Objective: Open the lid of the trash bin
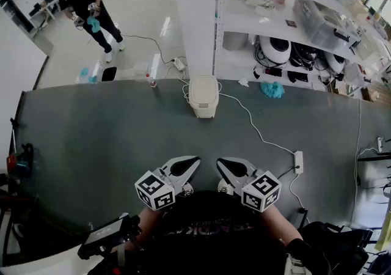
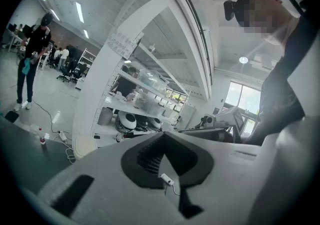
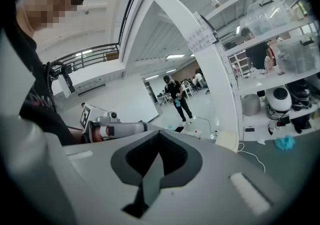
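Note:
A small cream trash bin [image 1: 203, 95] with its lid down stands at the far edge of the dark grey table [image 1: 110, 139], in the middle. It also shows small in the left gripper view [image 2: 85, 145] and in the right gripper view [image 3: 226, 140]. My left gripper [image 1: 194, 161] and right gripper [image 1: 221, 162] hover side by side close to my body, well short of the bin. Both point toward it. Each has its jaws together with nothing between them, as the left gripper [image 2: 164, 133] and right gripper [image 3: 159, 133] views show.
A white cable runs from the bin across the table to a power strip [image 1: 298, 162] at the right. White shelves [image 1: 293, 23] with gear and a pillar [image 1: 194, 17] stand behind the bin. A person [image 1: 85, 5] stands on the floor far left. A small bottle [image 1: 153, 82] sits at the far edge.

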A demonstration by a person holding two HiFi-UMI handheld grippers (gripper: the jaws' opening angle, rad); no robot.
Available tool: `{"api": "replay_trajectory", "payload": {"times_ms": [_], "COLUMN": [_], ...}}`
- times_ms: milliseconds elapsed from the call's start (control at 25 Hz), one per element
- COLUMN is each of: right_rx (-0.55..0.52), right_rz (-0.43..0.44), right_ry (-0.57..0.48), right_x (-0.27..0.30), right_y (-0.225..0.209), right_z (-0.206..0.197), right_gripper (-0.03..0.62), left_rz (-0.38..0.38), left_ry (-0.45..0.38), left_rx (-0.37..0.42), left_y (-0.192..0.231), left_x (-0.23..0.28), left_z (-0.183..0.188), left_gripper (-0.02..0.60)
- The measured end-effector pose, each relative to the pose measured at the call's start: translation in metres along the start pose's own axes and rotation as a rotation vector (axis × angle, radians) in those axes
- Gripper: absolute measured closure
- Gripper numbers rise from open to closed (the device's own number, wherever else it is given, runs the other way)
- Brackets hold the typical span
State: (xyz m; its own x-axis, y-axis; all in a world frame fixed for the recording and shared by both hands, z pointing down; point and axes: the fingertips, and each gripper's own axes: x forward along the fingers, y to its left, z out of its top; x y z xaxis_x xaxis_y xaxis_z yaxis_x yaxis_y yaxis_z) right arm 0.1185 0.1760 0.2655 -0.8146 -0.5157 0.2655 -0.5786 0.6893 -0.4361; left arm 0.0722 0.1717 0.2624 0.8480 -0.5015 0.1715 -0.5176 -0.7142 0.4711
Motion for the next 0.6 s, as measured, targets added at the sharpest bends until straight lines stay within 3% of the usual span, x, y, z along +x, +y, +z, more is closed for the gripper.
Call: {"api": "replay_trajectory", "payload": {"times_ms": [600], "right_rx": [-0.018], "right_rz": [-0.013], "right_ry": [-0.011], "right_x": [-0.0004], "right_y": [-0.0012], "right_z": [0.0035], "right_gripper": [0.586], "left_rz": [-0.011], "left_ry": [0.004], "left_rx": [0.003], "left_y": [-0.0017], "left_x": [-0.0002], "left_z": [0.0000], "left_gripper": [0.583]}}
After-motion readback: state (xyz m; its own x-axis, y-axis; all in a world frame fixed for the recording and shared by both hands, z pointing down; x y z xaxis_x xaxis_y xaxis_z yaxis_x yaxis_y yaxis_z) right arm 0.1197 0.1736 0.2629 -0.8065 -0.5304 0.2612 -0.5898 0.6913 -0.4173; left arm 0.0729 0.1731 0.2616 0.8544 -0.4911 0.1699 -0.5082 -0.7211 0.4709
